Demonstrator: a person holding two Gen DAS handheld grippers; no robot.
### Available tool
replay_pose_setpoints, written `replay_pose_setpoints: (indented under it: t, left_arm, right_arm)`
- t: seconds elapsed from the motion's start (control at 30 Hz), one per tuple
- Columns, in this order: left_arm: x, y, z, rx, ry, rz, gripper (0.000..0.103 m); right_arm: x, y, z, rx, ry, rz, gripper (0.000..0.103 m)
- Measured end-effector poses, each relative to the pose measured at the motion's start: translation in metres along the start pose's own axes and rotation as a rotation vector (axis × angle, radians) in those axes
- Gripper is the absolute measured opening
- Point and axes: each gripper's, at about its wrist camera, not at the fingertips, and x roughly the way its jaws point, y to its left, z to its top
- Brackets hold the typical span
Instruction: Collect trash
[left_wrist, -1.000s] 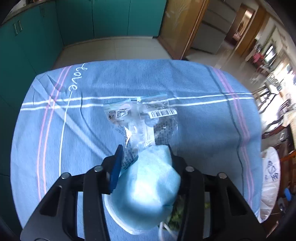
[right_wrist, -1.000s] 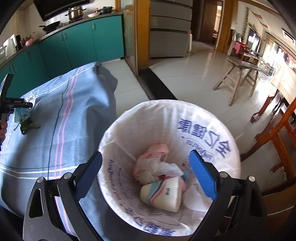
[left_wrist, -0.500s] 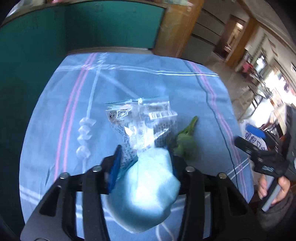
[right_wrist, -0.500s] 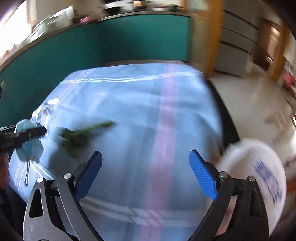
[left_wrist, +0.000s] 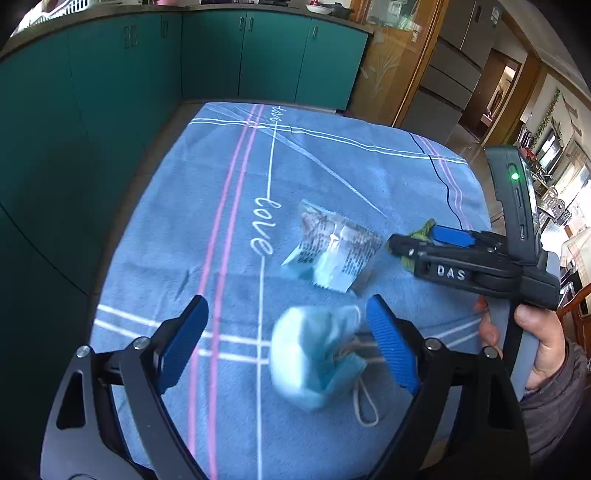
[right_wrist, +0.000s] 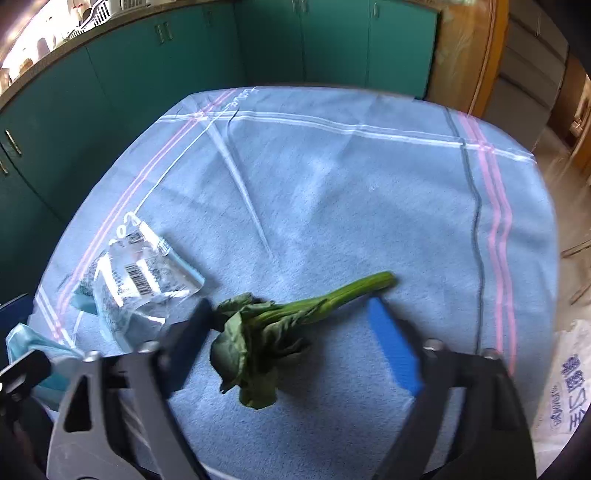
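Note:
A crumpled blue face mask (left_wrist: 314, 358) lies on the blue tablecloth between the wide-open fingers of my left gripper (left_wrist: 288, 343), not gripped. A clear plastic wrapper (left_wrist: 332, 251) lies just beyond it; it also shows in the right wrist view (right_wrist: 140, 280). A wilted green leafy stalk (right_wrist: 280, 321) lies between the open fingers of my right gripper (right_wrist: 295, 339). From the left wrist view my right gripper (left_wrist: 424, 242) is low over the stalk (left_wrist: 419, 236), beside the wrapper.
The table is covered by a blue cloth (right_wrist: 351, 192) with pink and white stripes. Teal cabinets (left_wrist: 110, 92) stand behind and to the left. A white trash bag (right_wrist: 565, 387) sits off the table's right edge.
My left gripper has opened and the mask has dropped from it onto the cloth. My right gripper swung from over the trash bag to the table and now straddles the green stalk.

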Motion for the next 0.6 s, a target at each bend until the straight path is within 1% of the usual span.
replay_pose_setpoints:
  t: [0.03,0.07,0.1,0.13,0.17,0.2,0.23,0.27,0.37,0.43,0.53,0.6]
  left_arm:
    - [-0.002,0.001,-0.002,0.000,0.002,-0.002,0.089]
    - [-0.002,0.002,-0.003,0.002,0.006,-0.005,0.089]
    - [0.000,0.002,-0.003,0.003,0.009,-0.004,0.089]
    - [0.001,0.003,-0.005,0.005,0.006,0.004,0.089]
    - [0.001,0.003,-0.007,0.007,0.001,0.011,0.086]
    - [0.001,0.003,-0.008,0.012,-0.003,0.017,0.081]
    - [0.002,0.001,-0.009,0.021,0.001,0.014,0.066]
    - [0.004,0.001,-0.010,0.026,0.009,0.006,0.056]
    - [0.003,-0.001,-0.012,0.028,0.013,-0.020,0.042]
    - [-0.001,-0.004,-0.012,0.034,0.004,-0.023,0.036]
    - [-0.007,-0.009,-0.012,0.041,-0.013,-0.027,0.036]
    - [-0.014,-0.014,-0.013,0.053,-0.024,-0.040,0.036]
  right_arm:
    - [-0.001,0.000,-0.002,-0.006,-0.004,0.010,0.054]
    - [-0.005,-0.001,-0.003,-0.005,-0.006,0.039,0.047]
    - [-0.008,-0.003,-0.005,0.001,-0.004,0.062,0.036]
    - [-0.012,-0.006,-0.008,0.008,-0.006,0.085,0.029]
    - [-0.016,-0.007,-0.011,0.011,-0.011,0.088,0.028]
    - [-0.022,-0.010,-0.015,0.013,-0.021,0.084,0.026]
    - [-0.028,-0.013,-0.020,0.016,-0.031,0.080,0.026]
    - [-0.030,-0.015,-0.023,0.021,-0.037,0.078,0.026]
    - [-0.045,-0.027,-0.036,0.046,-0.057,0.075,0.026]
    - [-0.056,-0.034,-0.045,0.058,-0.067,0.068,0.026]
    - [-0.072,-0.040,-0.057,0.063,-0.085,0.053,0.026]
    - [-0.080,-0.042,-0.066,0.046,-0.085,0.027,0.026]
